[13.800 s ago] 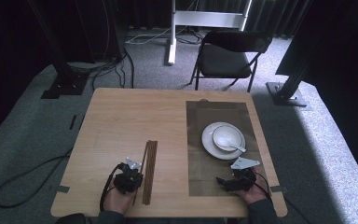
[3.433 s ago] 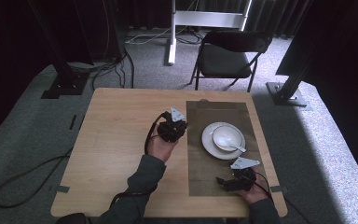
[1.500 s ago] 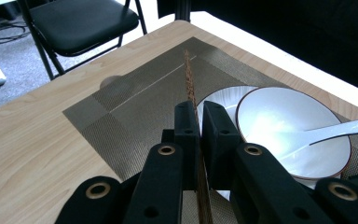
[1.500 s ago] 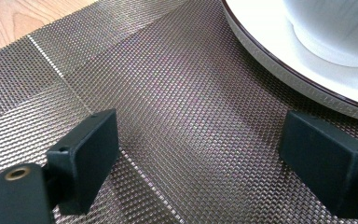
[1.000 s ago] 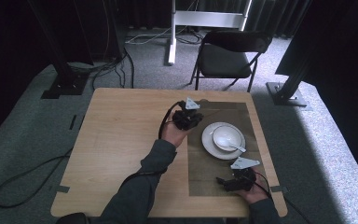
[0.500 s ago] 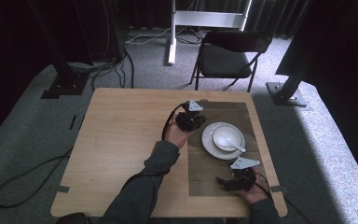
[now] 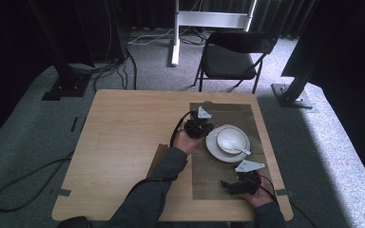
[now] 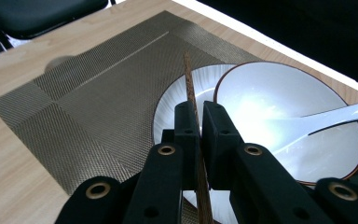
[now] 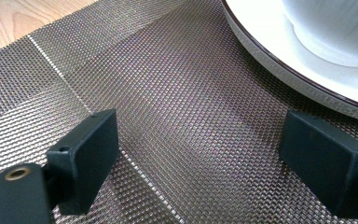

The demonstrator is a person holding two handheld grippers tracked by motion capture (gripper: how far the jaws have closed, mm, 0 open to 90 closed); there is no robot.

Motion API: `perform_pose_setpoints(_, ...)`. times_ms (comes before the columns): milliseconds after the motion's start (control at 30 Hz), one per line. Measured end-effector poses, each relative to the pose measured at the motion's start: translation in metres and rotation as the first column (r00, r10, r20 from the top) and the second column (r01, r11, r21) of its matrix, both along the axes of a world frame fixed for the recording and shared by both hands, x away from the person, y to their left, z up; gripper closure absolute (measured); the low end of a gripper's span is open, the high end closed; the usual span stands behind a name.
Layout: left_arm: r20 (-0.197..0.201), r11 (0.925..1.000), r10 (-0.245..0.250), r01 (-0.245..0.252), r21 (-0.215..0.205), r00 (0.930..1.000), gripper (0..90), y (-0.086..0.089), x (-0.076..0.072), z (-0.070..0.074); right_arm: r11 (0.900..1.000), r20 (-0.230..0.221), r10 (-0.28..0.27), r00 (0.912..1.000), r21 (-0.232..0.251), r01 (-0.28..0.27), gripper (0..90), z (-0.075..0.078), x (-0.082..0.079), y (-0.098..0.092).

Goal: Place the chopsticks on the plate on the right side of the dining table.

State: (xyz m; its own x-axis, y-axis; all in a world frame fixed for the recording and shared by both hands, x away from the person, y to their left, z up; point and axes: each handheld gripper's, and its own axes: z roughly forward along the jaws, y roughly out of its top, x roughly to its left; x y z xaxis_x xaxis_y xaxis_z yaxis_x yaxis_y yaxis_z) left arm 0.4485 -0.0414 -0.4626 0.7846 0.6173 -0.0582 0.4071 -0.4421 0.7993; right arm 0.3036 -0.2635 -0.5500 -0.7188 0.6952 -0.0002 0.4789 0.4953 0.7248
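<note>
My left gripper (image 8: 201, 109) is shut on a thin brown wooden chopstick (image 8: 189, 93), which sticks out forward between the jaws. It hovers at the left rim of a white plate (image 8: 177, 112) that carries a white bowl (image 8: 279, 121) with a white spoon (image 8: 326, 121) in it. From above, the left gripper (image 7: 199, 127) sits just left of the plate (image 7: 214, 149) on the brown woven placemat (image 7: 218, 180). My right gripper (image 9: 209, 154) rests open on the placemat (image 9: 168, 93) near the plate (image 9: 270, 46), nothing between its jaws. In the high view the right gripper (image 7: 228, 184) is at the mat's near edge.
A brown wooden strip (image 7: 158, 156) lies on the table (image 7: 123, 128) beside the left sleeve, partly covered by it. A black folding chair (image 7: 233, 52) stands beyond the far edge. Cables and stand feet lie on the carpet at the far left.
The left gripper went from the near-left of the table, by the wooden strip, to the plate's left rim. In the last second it drifted slightly right and lower. The right gripper stayed put.
</note>
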Motion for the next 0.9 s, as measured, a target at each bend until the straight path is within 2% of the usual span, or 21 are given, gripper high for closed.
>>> perform_pose_setpoints(300,-0.028,0.9999,0.004,-0.004,-0.010,0.9996,85.3,0.000,0.003,-0.014,1.000,0.001,0.000,1.0000,0.000,0.000,11.4,0.000,0.000,0.000)
perform_pose_setpoints(500,-0.048,1.0000,0.001,-0.001,0.007,0.9988,85.3,-0.002,0.005,-0.025,1.000,0.001,0.001,1.0000,0.000,-0.001,11.4,0.000,0.000,0.000)
perform_pose_setpoints(800,-0.058,0.9990,-0.013,0.015,0.041,0.9982,85.3,-0.005,0.005,-0.039,1.000,0.000,0.000,1.0000,0.001,0.000,11.4,0.000,0.000,0.000)
perform_pose_setpoints(900,-0.060,0.9991,-0.010,0.012,0.040,0.9981,85.3,-0.005,0.005,-0.041,1.000,0.000,0.000,1.0000,0.001,0.000,11.4,0.000,0.000,0.000)
